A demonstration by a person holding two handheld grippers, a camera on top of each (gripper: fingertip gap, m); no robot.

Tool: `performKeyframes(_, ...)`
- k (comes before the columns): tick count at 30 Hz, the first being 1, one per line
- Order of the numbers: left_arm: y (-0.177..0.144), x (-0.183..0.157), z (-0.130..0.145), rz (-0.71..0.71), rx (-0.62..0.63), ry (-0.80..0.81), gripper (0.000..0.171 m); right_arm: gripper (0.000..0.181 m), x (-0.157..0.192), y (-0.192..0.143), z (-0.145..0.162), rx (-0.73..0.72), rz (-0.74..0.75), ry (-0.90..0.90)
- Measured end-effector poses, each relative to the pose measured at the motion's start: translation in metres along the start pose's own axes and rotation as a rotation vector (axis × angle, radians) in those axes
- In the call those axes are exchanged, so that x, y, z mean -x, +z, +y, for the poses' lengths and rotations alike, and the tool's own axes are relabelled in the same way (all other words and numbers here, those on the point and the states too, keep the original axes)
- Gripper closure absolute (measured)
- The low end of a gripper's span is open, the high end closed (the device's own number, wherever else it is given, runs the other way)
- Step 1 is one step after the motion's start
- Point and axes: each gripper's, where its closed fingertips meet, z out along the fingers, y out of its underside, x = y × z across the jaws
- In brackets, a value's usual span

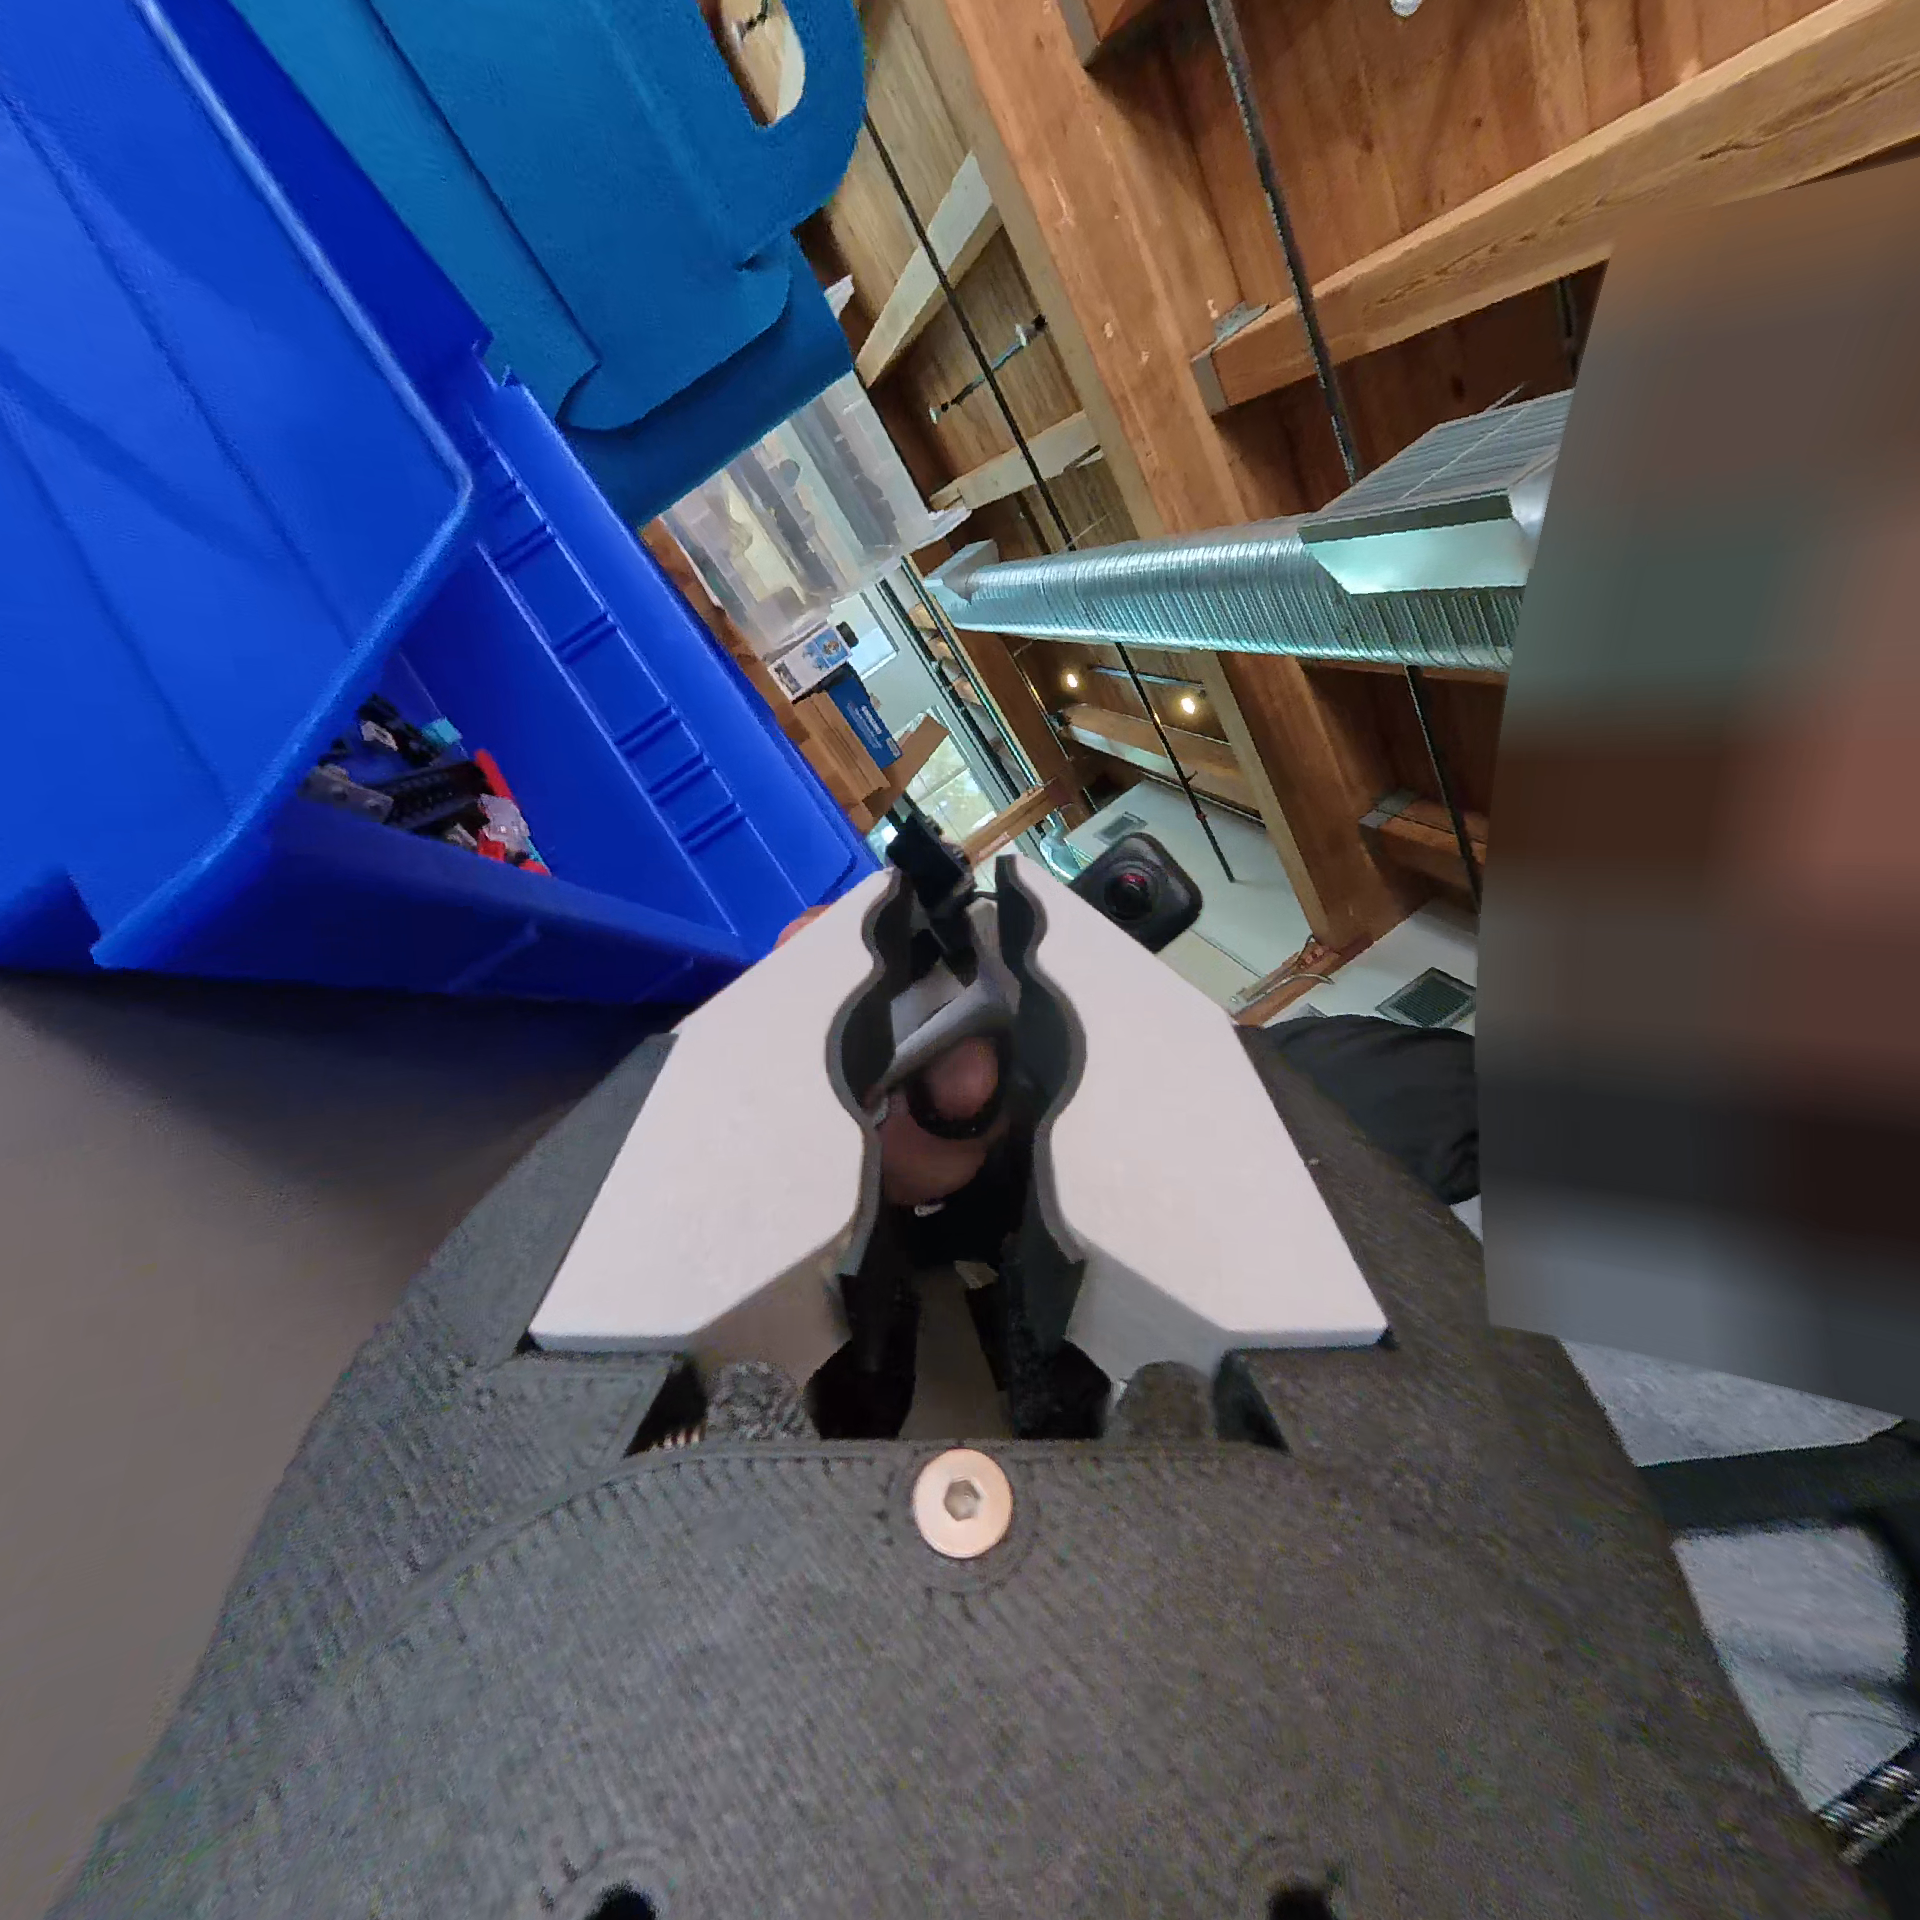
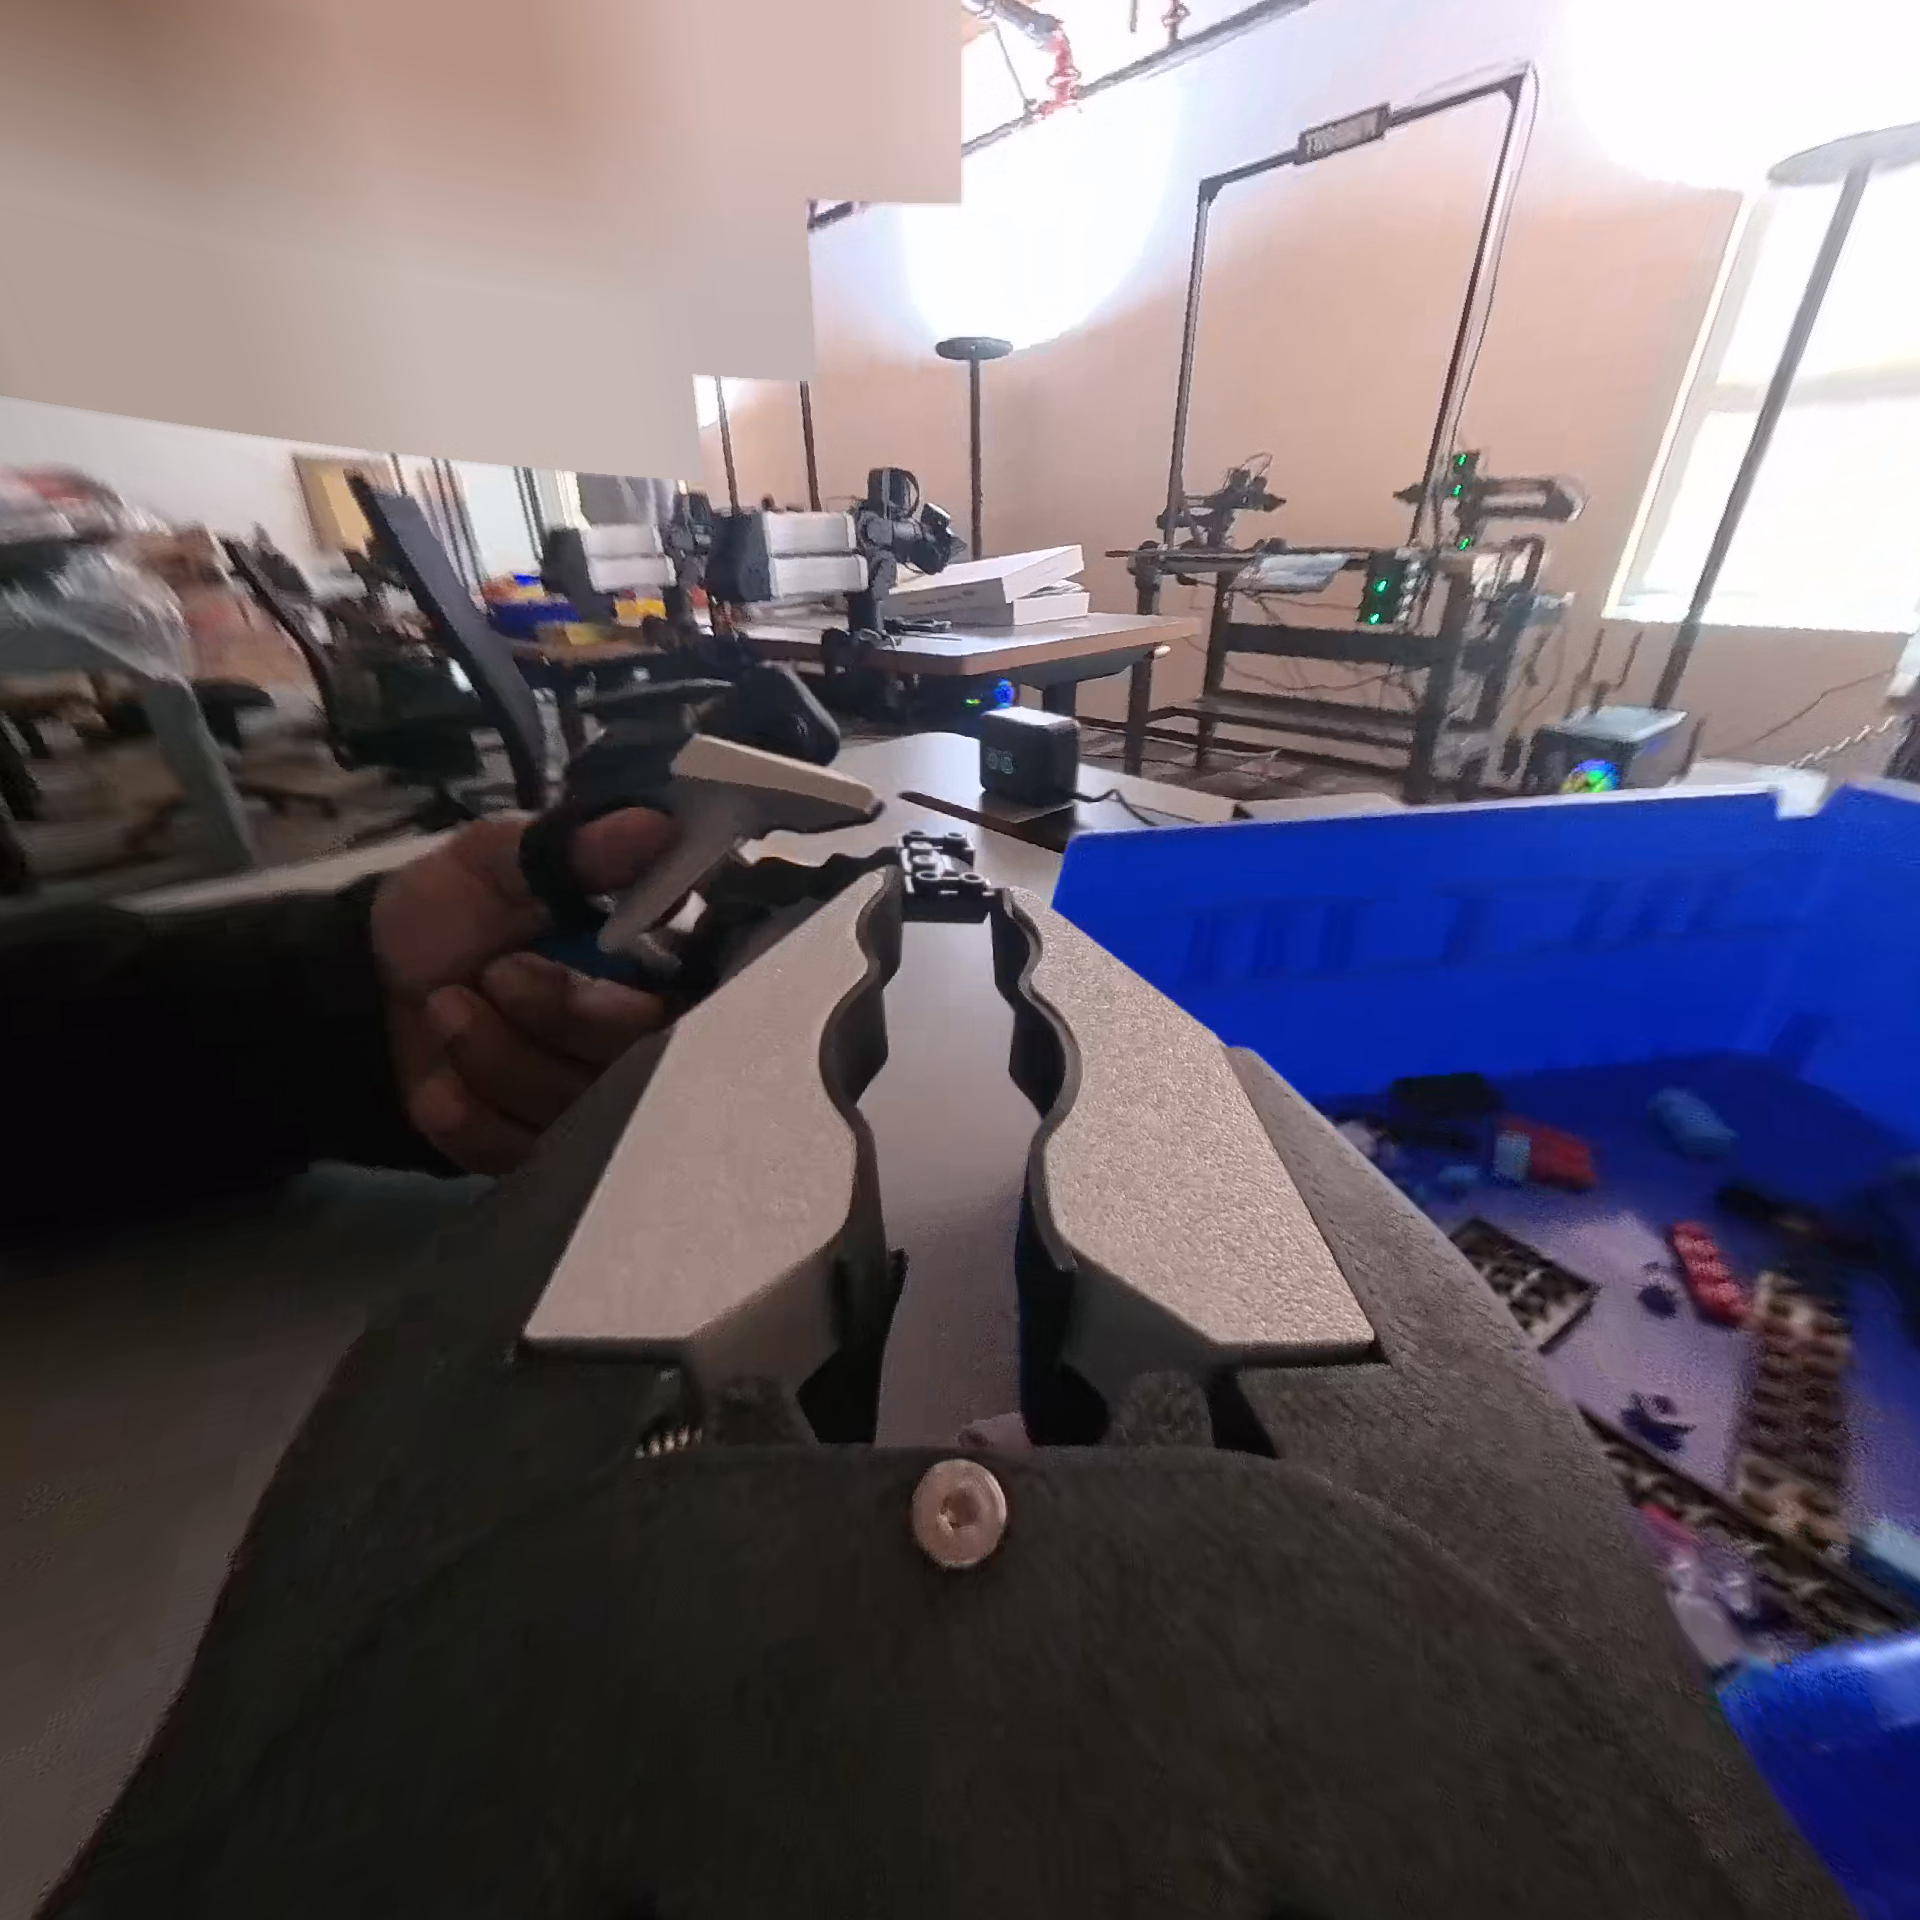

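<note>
My left gripper [image 1: 948, 883] is shut on a small black brick piece [image 1: 927, 864] at its white fingertips, held above the table. My right gripper [image 2: 943, 896] is shut on a flat black studded brick piece [image 2: 940, 879] at its grey fingertips. The two grippers meet tip to tip. In the right wrist view the left gripper [image 2: 831, 842] comes in from the left in a person's hand [image 2: 488, 987], with its tips at the same black piece. I cannot tell whether it is one piece or two joined. A blue bin [image 1: 312, 520] stands beside both grippers.
The blue bin [image 2: 1455, 987] holds several loose bricks [image 2: 1558, 1164], red, blue and black; they also show in the left wrist view [image 1: 436, 790]. The dark table [image 2: 156, 1403] lies below. A small black box [image 2: 1029, 753] sits farther back. Chairs and work tables stand behind. Only a small space, under 4 cm, lies between the two pairs of fingers.
</note>
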Motion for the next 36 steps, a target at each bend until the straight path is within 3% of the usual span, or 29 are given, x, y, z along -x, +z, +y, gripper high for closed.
performKeyframes(6, 0.001, 0.003, -0.001, -0.067, 0.003, 0.134, 0.144, 0.164, -0.006, -0.002, -0.004, -0.054, -0.064, 0.319)
performKeyframes(12, 0.005, 0.002, 0.003, -0.106, 0.027, 0.256, 0.142, 0.164, -0.003, -0.001, -0.001, -0.064, -0.114, 0.451)
performKeyframes(18, 0.009, 0.001, 0.010, -0.106, 0.058, 0.302, 0.143, 0.164, 0.003, -0.001, -0.003, -0.078, -0.159, 0.466)
performKeyframes(24, 0.008, -0.004, 0.011, -0.098, 0.060, 0.367, 0.155, 0.164, 0.007, -0.001, -0.002, -0.065, -0.167, 0.428)
performKeyframes(26, 0.008, -0.008, 0.011, -0.080, 0.052, 0.377, 0.171, 0.164, 0.006, 0.000, -0.001, -0.052, -0.154, 0.409)
performKeyframes(34, 0.008, -0.008, 0.010, -0.075, 0.046, 0.350, 0.168, 0.164, 0.005, 0.000, -0.001, -0.052, -0.141, 0.373)
performKeyframes(36, 0.006, -0.008, 0.005, -0.071, 0.024, 0.334, 0.159, 0.164, 0.003, -0.001, -0.002, -0.055, -0.130, 0.348)
